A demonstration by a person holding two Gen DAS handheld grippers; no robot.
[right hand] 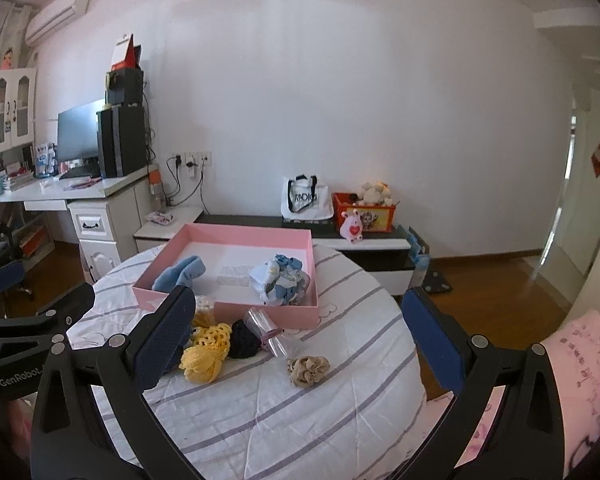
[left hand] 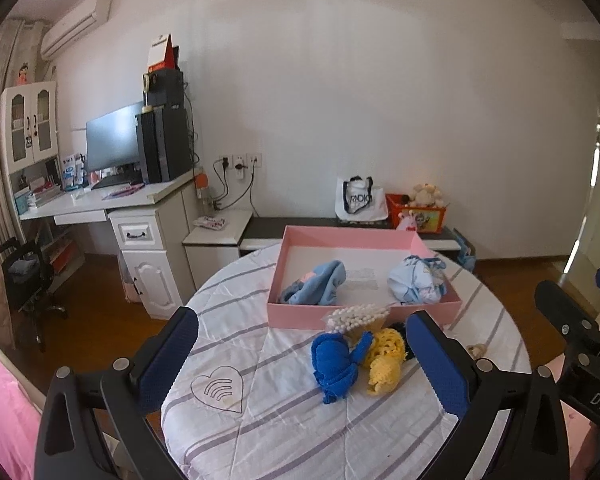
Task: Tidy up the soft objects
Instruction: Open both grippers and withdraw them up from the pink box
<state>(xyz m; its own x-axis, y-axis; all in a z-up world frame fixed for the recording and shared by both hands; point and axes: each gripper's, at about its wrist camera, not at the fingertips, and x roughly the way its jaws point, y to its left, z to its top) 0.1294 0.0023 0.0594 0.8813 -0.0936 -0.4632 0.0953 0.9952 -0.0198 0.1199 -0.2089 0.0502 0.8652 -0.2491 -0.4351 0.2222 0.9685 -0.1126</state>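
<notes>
A pink box [left hand: 300,318] [right hand: 236,308] sits on the round striped table [left hand: 284,412] [right hand: 300,412]. Inside lie a light blue cloth [left hand: 320,286] [right hand: 180,274] and a patterned blue-white bundle [left hand: 416,280] [right hand: 280,280]. In front of the box lie a blue knit piece [left hand: 336,364], a yellow knit piece [left hand: 384,356] [right hand: 204,354], a dark knit piece [right hand: 244,338], a beige scrunchie [right hand: 308,370], a clear bag [right hand: 272,330] and cotton swabs [left hand: 356,316]. My left gripper [left hand: 300,360] is open and empty above the table. My right gripper [right hand: 296,344] is open and empty too.
A white desk [left hand: 100,200] with monitor and computer stands at the left. A low cabinet [left hand: 340,226] along the wall holds a white bag [right hand: 306,200] and a red toy box [right hand: 364,212]. Pink bedding [right hand: 580,380] lies at the right; wooden floor surrounds the table.
</notes>
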